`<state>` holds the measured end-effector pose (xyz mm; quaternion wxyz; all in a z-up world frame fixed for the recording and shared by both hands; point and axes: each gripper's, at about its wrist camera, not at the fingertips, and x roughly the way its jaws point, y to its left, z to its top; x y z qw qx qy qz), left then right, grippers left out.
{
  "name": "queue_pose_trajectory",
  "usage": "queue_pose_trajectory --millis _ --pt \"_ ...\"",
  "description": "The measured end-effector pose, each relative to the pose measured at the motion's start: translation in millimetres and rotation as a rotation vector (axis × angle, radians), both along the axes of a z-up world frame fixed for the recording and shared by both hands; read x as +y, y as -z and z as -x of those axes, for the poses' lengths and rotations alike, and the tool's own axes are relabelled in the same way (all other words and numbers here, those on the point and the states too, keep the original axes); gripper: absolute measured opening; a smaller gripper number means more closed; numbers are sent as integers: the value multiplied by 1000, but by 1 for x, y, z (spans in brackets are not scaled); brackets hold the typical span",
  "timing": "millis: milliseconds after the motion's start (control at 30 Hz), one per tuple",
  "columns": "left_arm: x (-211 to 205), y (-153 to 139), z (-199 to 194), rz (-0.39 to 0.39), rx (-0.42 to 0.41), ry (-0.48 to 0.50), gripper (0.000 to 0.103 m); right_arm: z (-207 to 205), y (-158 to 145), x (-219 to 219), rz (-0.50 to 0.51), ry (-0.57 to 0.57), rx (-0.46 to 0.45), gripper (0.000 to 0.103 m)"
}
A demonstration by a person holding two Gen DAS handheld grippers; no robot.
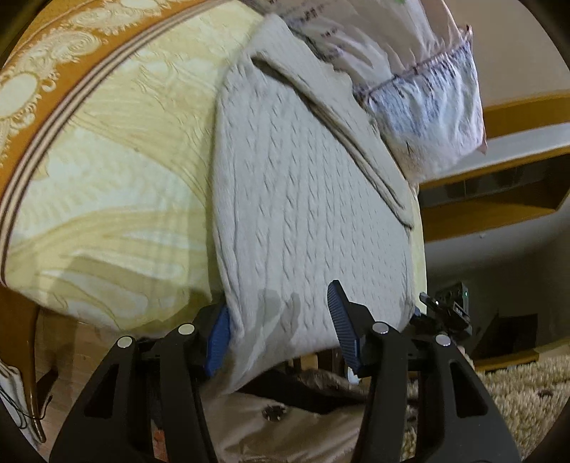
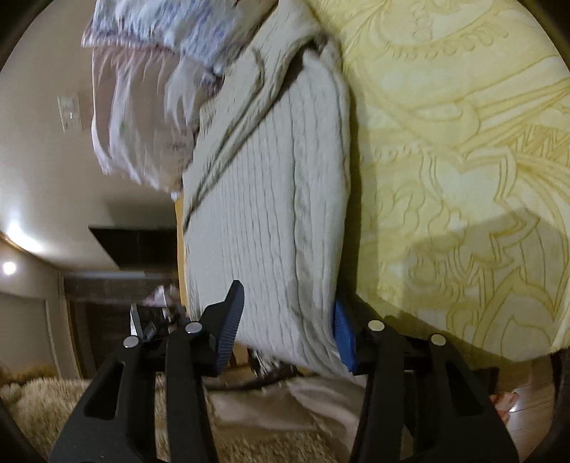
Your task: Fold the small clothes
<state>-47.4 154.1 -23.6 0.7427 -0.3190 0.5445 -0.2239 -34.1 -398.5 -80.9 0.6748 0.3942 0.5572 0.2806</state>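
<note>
No legible text anywhere. Dark printed lettering visible on a pale crumpled garment at the far end of the bed, too blurred to read in either wrist view. No labels, brands or numbers made out elsewhere.

I see a pale grey cable-knit garment lying on a yellow-and-cream bedspread with swirling floral outlines and an ochre border of cream medallions. Beyond it sits a white pillow with bluish print and pinkish trim. My grippers are black with blue ribbed pads. The rug is shaggy beige.
</note>
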Motion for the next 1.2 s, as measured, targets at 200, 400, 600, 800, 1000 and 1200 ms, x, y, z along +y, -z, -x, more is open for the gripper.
queue_pose_trajectory --millis 200,400,600,800,1000,1200 --pt "-8 2 0 -30 26 49 32 13 0 20 71 -181 32 23" --pt "-8 0 -4 -37 23 64 11 15 -15 36 83 -227 -45 8" --pt "-2 -7 -11 -19 -9 59 9 12 -35 28 108 -162 -148 7" --pt "18 -25 -25 67 -95 -23 9 -1 -59 6 119 -25 -259 7" --pt "23 -39 -50 103 -158 -55 8 -15 -76 -7 128 89 -347 7" --pt "30 -56 -93 179 -234 -138 8 -41 -97 -5 107 187 -435 7"
